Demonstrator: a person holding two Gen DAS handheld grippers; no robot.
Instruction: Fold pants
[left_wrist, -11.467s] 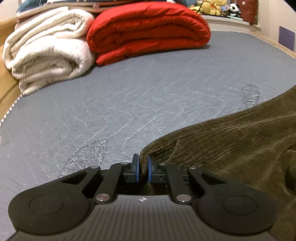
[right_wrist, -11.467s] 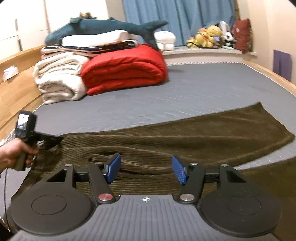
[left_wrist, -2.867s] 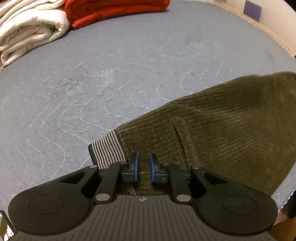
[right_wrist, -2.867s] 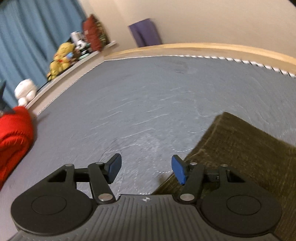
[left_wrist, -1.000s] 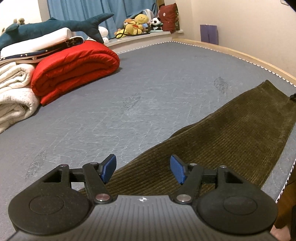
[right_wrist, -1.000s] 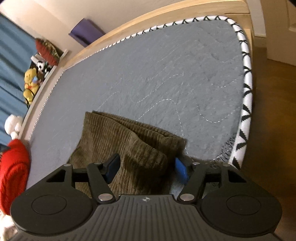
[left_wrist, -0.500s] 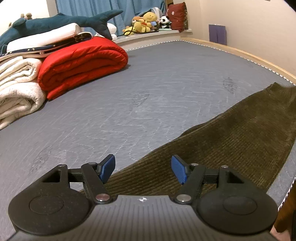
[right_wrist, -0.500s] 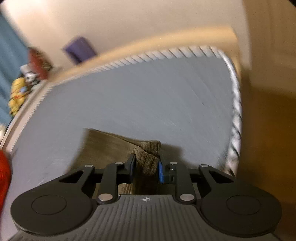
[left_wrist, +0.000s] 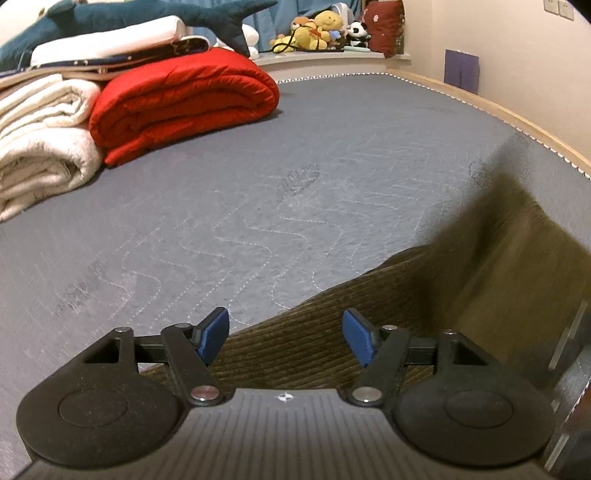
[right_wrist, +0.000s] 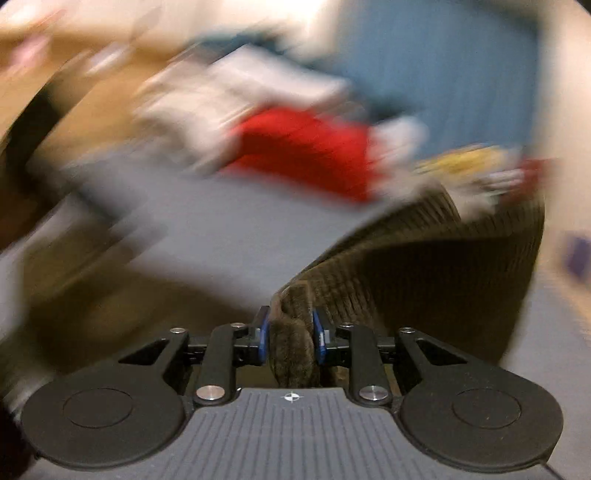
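your right gripper (right_wrist: 289, 338) is clamped on a bunched end of the olive corduroy pants (left_wrist: 332, 332), the blue pads pressing a thick wad of fabric from both sides though the jaws are easing apart a little at this moment; the cloth rises from the pads and arcs away to the right, so you seem to be carrying that end over the rest of the garment to make a fold

your left gripper (left_wrist: 286, 332) hangs just above the near part of the pants with its fingers (left_wrist: 212, 334) spread and opening wider, nothing pinched between them; it looks placed there to let the body of the pants lie flat on the grey mattress (left_wrist: 295, 166) while the other end travels, or to be ready to pin it

taking the pants as the landmark: the red quilt (left_wrist: 184, 99) and the white blanket (left_wrist: 40, 136) lie well beyond them towards the head of the mattress, with bare mattress between, and the soft toys (left_wrist: 317, 33) sit further back still

much is hard to read: the right wrist view is smeared by motion, so the bedding behind the pants is only blobs of colour; in the left view the far right part of the pants is a blurred brown streak, and you cannot tell where the lifted end is relative to the waist
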